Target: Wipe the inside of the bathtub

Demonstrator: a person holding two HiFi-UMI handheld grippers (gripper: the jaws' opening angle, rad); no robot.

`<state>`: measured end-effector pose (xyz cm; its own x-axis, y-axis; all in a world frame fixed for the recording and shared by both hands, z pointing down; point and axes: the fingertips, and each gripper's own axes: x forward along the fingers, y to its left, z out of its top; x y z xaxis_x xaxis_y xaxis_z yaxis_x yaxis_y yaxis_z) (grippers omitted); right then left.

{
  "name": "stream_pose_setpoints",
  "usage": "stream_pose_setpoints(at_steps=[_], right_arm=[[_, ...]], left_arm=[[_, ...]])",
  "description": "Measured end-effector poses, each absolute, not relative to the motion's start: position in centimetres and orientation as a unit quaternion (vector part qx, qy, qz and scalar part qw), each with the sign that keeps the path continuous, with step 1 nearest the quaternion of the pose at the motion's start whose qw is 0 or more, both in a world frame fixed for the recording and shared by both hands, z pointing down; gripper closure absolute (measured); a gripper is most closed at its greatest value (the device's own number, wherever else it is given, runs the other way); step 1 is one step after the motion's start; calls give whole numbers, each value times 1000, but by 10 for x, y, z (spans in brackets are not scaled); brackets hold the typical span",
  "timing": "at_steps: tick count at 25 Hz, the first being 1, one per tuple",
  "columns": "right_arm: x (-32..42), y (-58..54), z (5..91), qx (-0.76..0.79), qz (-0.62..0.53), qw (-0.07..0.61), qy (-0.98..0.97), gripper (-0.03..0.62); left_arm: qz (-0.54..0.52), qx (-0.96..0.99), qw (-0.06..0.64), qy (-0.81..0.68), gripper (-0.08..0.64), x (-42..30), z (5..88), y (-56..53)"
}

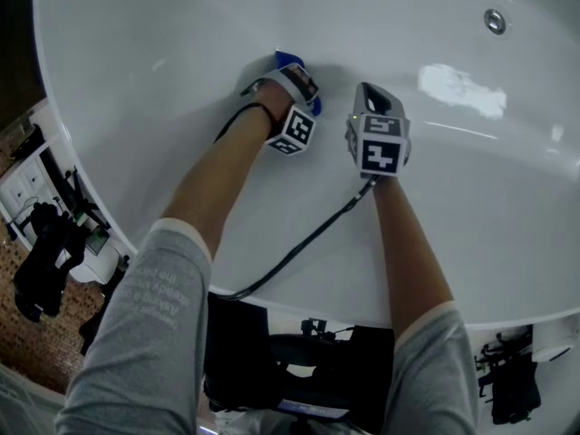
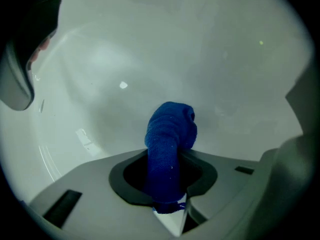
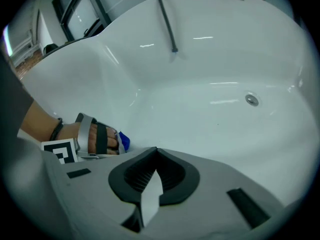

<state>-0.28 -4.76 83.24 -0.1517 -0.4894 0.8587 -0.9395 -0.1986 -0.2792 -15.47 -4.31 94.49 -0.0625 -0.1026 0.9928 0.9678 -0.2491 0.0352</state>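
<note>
Firmly closed, the jaws of the left gripper (image 2: 165,170) clamp a rolled blue cloth (image 2: 170,134), whose rounded end sticks out past them towards the white inner wall of the bathtub (image 2: 150,44). Whether the cloth touches the wall cannot be told. The right gripper (image 3: 156,153) has its jaws together with nothing between them. It hangs over the tub's curved floor, just beside the left gripper (image 1: 297,82). Seen from the head view, both grippers reach down into the tub from its near rim, the cloth (image 1: 288,59) showing beyond the left one. A black cable (image 1: 299,247) trails back from the right gripper (image 1: 373,100). A round metal drain (image 1: 495,20) sits well apart, far right.
</note>
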Motion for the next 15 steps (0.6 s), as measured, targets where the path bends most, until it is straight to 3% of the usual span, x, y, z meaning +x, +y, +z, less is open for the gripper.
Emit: stream_pose_setpoints(at_steps=[10, 15], right_arm=[[79, -37, 840, 701, 499, 178, -477, 583], [97, -35, 837, 723, 495, 169, -452, 583]], left_arm=[[-577, -591, 447, -344, 437, -34, 942, -68], [-622, -654, 350, -250, 437, -5, 940, -107]])
